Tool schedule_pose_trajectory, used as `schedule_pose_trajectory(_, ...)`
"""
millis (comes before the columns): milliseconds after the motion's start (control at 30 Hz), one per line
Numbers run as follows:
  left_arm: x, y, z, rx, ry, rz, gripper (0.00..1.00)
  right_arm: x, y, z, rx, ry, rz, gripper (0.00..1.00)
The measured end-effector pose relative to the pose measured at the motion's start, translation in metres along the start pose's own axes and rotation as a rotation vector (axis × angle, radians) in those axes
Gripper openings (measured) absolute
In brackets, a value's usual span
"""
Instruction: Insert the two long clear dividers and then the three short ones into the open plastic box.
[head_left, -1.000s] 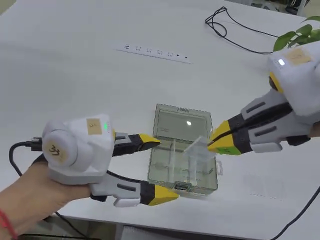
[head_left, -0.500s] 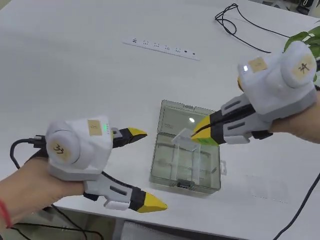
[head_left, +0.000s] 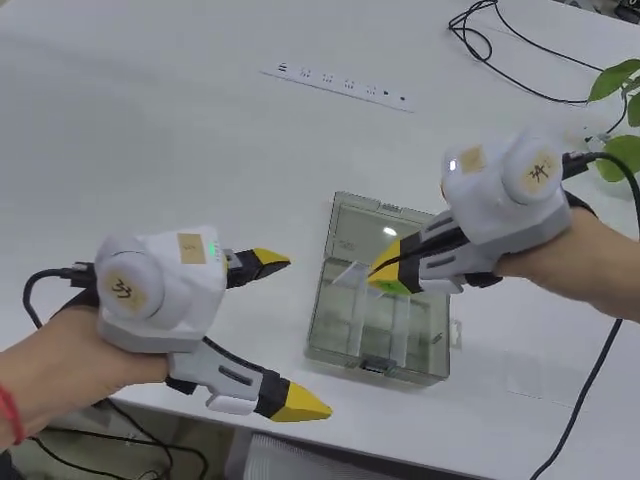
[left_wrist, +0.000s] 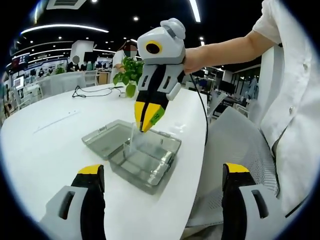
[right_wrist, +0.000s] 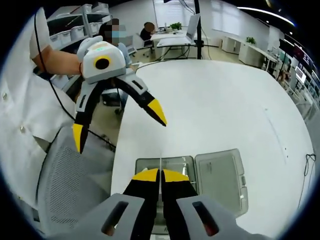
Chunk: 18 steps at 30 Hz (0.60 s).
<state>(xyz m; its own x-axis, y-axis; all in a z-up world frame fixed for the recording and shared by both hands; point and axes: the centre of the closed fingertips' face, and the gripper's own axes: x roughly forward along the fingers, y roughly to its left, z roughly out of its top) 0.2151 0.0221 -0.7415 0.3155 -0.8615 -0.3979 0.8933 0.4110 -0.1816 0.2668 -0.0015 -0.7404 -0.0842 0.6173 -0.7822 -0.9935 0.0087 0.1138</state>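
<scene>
Clear plastic everywhere: one open box (head_left: 340, 357), lid flat, sits right under the right gripper (head_left: 385, 275), whose two jaws are pressed onto one clear divider (head_left: 350, 273) held over the compartments. A few dividers already stand inside, but the count is hard to tell. The left gripper (head_left: 285, 333) is off beside the box, jaws spread wide, holding nothing. Beyond both tools are one power strip (head_left: 340, 85), one black cable (head_left: 520, 60) and one plant (head_left: 620, 80).

Head view downward, close, gripper views facing each other across box (head_left: 375, 228)
</scene>
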Motion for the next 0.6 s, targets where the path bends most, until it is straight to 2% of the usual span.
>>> schedule_pose_trajectory(200, -0.001, 0.002, -0.001, -0.012, -0.003, 0.006, 1.00, 0.006, -0.007, -0.005, 0.013, -0.004, -0.003, 0.02)
schedule_pose_trajectory(600, -0.002, 0.001, -0.003, -0.028, -0.002, 0.008, 1.00, 0.014, -0.002, -0.007, 0.005, -0.009, 0.011, 0.02)
